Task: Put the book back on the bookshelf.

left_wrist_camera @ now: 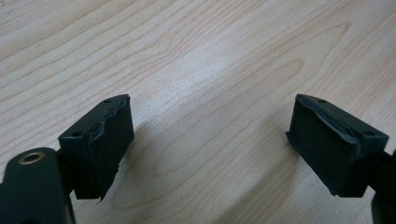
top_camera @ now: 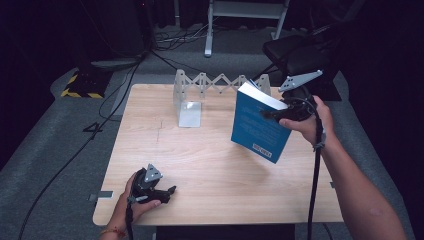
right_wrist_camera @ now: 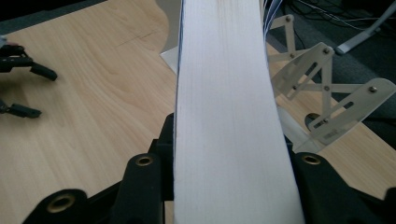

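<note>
A blue-covered book (top_camera: 260, 127) hangs tilted above the right half of the wooden table (top_camera: 210, 170), clear of the surface. My right gripper (top_camera: 280, 114) is shut on its upper right edge. In the right gripper view the white page block (right_wrist_camera: 229, 93) stands between the black jaws of that gripper (right_wrist_camera: 229, 186). My left gripper (top_camera: 167, 192) rests on the table near the front left edge, in a hand. Its pads (left_wrist_camera: 109, 140) stand wide apart, open over bare wood (left_wrist_camera: 210, 70).
A metal accordion-style book rack (top_camera: 210, 85) with a flat end plate (top_camera: 190, 114) stands at the table's back edge, just behind the book; its lattice (right_wrist_camera: 327, 93) is close on the right. A black chair (top_camera: 300, 55) and floor cables (top_camera: 120, 95) lie beyond the table.
</note>
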The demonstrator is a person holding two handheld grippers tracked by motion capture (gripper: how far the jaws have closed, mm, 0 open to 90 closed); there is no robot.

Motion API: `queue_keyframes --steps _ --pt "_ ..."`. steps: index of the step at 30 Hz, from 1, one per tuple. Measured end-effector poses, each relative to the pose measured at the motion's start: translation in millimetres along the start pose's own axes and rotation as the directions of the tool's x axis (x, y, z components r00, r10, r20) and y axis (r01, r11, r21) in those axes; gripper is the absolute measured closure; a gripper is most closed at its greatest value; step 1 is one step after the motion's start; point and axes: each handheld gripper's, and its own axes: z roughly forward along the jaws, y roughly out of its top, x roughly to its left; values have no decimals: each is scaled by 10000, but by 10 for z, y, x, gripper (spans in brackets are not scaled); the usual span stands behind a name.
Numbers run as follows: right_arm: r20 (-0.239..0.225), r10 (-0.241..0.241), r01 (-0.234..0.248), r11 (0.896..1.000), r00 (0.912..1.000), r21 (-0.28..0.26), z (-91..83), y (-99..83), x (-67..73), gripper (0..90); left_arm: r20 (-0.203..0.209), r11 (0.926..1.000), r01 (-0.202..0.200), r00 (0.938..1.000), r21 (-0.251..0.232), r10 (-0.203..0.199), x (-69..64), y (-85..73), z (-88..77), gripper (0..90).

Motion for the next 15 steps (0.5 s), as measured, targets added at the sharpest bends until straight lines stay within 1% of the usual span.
queue_keyframes --steps 2,3,4,5,8,10,12,13,15 --pt "74 64 -64 10000 10000 -3 4 9 -22 612 1 10000 -2 10000 1 2 0 0 0 147" --pt "216 181 -181 9998 9996 8 7 25 -70 612 0 10000 -4 10000 1 4 0 0 0 147" --pt "216 181 -181 9998 9996 8 7 25 -70 612 0 10000 -4 10000 1 4 0 0 0 148" --pt "369 321 -322 9995 9988 23 6 35 -123 612 0 10000 0 10000 -1 0 0 0 0 147" --pt "440 409 -409 9992 9982 -12 4 40 -166 612 -28 10000 -19 10000 -19 19 -2 0 0 148" --pt "594 543 -545 9985 9968 29 -5 46 -228 612 -27 10000 -21 10000 -19 21 -2 0 0 148" --pt "770 771 -778 9970 9940 55 -11 41 -287 612 -50 10000 -50 10000 -26 50 -1 0 -1 149" --pt "770 771 -778 9970 9940 55 -11 41 -287 612 -50 10000 -50 10000 -26 50 -1 0 -1 149" --pt "987 818 -834 9964 9917 119 -26 33 -346 611 -49 10000 -48 10000 -27 48 -1 0 0 149"
